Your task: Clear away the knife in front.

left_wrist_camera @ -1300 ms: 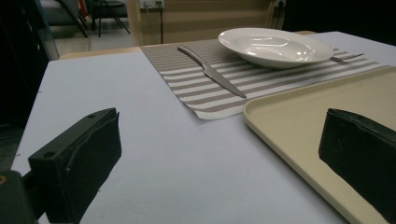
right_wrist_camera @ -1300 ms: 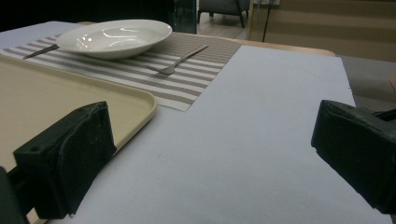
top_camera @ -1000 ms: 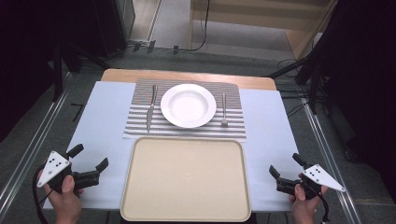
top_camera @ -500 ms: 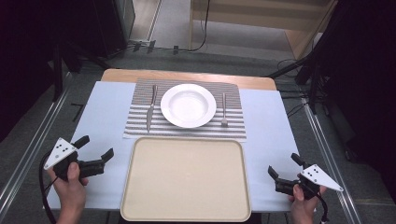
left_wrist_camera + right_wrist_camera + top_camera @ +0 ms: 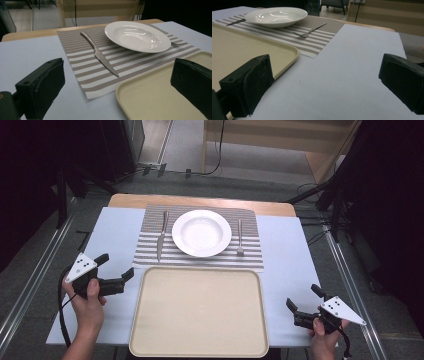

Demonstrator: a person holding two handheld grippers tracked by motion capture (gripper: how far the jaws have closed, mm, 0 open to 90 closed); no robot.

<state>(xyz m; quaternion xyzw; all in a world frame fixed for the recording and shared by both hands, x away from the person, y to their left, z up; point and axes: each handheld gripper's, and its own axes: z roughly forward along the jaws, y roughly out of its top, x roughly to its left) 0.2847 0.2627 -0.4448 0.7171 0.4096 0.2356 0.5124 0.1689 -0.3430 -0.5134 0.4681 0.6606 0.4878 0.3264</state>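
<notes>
A white plate [image 5: 201, 232] sits mid-placemat on a striped placemat [image 5: 150, 256], with a knife [image 5: 161, 237] to its left and a fork [image 5: 240, 237] to its right. A bare beige tray [image 5: 199, 312] lies in front of the mat. My left gripper [image 5: 116, 266] hovers open just left of the tray's far left corner, pointing right. In the left gripper view the knife [image 5: 100, 56] and plate [image 5: 137, 36] lie ahead of the open left gripper [image 5: 117, 75]. My right gripper [image 5: 302, 296] is open near the table's front right edge, beside the tray. The right gripper [image 5: 325, 72] holds nothing.
The table has a pale blue cover [image 5: 285, 255] with a wooden strip [image 5: 200, 200] along the far edge. Metal rails [image 5: 45, 255] run along both sides on the floor. Cables trail from each gripper toward the front edge.
My left gripper has moved forward and right, closer to the tray's far left corner. The right gripper has barely shifted. Both stay open.
</notes>
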